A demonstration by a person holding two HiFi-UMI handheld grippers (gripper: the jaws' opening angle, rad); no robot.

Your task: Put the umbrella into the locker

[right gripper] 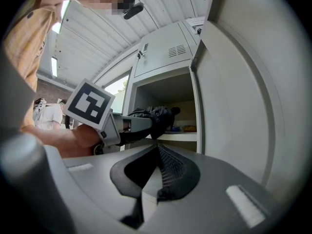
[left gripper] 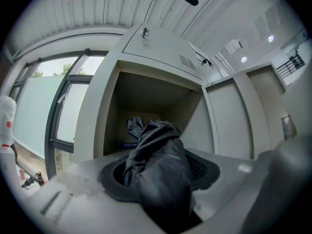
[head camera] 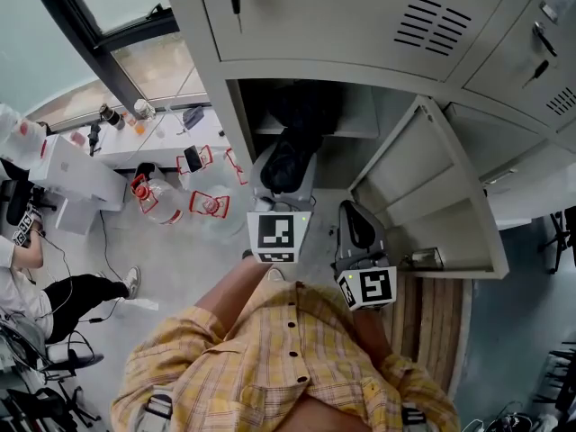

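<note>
While the fingers point(left gripper: 202, 167) of the left gripper point(left gripper: 161, 173) pinch the folded umbrella point(left gripper: 158, 150), its long axis runs straight ahead from them into the open locker point(left gripper: 95, 130). Front end sits at the opening, about over the shelf point(right gripper: 183, 136) edge; depth unclear. Right gripper point(right gripper: 158, 152): fingers pressed together, empty, low beside the door point(head camera: 432, 196), off the axis. Judgement: left hand is nearer and already aligned; a level push along the axis, clear of the shelf lip, should seat it.
</note>
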